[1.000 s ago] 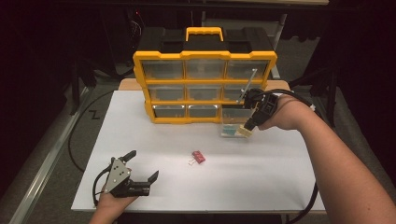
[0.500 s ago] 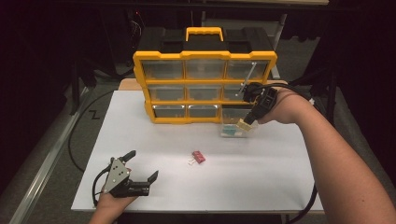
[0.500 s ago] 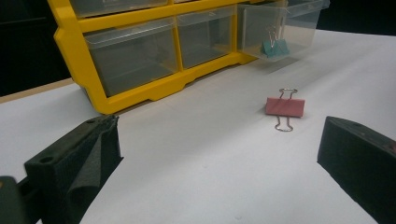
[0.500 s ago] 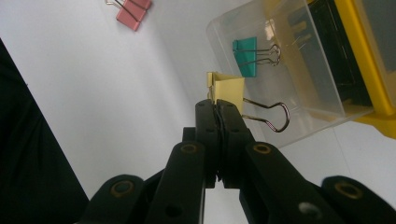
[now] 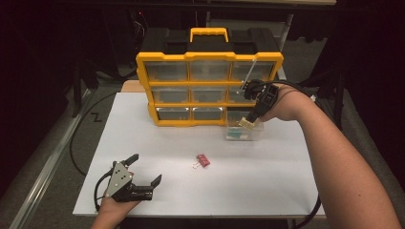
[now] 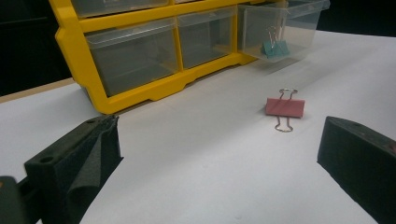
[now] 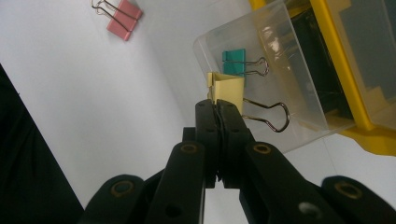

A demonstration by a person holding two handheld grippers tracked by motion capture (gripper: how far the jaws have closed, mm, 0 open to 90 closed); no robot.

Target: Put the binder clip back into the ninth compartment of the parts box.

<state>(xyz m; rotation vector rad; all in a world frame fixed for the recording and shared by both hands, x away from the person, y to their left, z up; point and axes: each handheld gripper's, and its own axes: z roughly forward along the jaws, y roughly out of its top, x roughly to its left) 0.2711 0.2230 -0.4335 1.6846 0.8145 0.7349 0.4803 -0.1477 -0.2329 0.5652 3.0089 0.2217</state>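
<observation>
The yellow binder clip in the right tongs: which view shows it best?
The right gripper view: the yellow binder clip sits close up, pinched by the shut right tongs over the clear drawer. The high view shows it small at the tongs' tip; the left gripper view gives no clear sight of it.

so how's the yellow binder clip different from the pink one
The yellow binder clip is pinched in the shut right gripper over the pulled-out clear drawer; the pink binder clip lies loose on the white table. The yellow one hangs in the air, the pink one lies flat. Both have wire handles.
</observation>
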